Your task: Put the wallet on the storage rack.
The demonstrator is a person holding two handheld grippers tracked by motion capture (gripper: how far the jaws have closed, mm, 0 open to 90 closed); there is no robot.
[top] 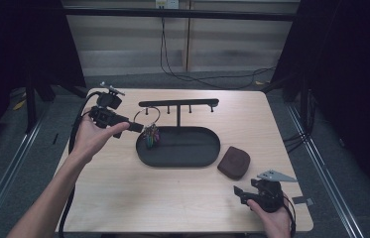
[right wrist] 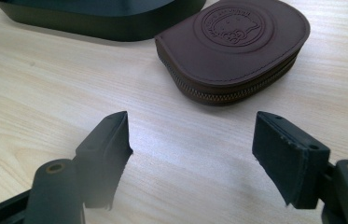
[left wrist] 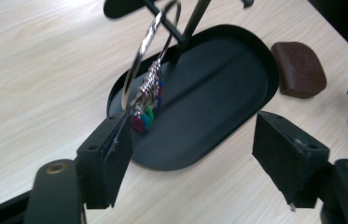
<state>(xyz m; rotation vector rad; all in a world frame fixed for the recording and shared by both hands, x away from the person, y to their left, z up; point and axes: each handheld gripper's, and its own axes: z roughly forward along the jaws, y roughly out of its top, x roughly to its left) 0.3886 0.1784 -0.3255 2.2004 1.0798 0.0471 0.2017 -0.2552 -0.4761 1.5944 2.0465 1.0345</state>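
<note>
A large silver key ring (top: pixel 147 117) with a bunch of coloured keys (top: pixel 151 136) hangs from a peg at the left end of a black T-shaped stand (top: pixel 178 103). The stand rises from a black oval tray (top: pixel 192 159). My left gripper (top: pixel 137 127) is held just left of the ring, open. In the left gripper view the key ring (left wrist: pixel 149 51) dangles in front of the left jaw, with the keys (left wrist: pixel 146 114) close to its tip; the left gripper (left wrist: pixel 192 133) grips nothing. My right gripper (top: pixel 239 193) rests open near the table's front right.
A brown zipped leather pouch (top: pixel 233 162) lies right of the tray, and in the right gripper view the pouch (right wrist: pixel 234 46) sits just beyond the open right gripper (right wrist: pixel 190 126). The stand's other pegs are bare. Cables run across the floor behind the table.
</note>
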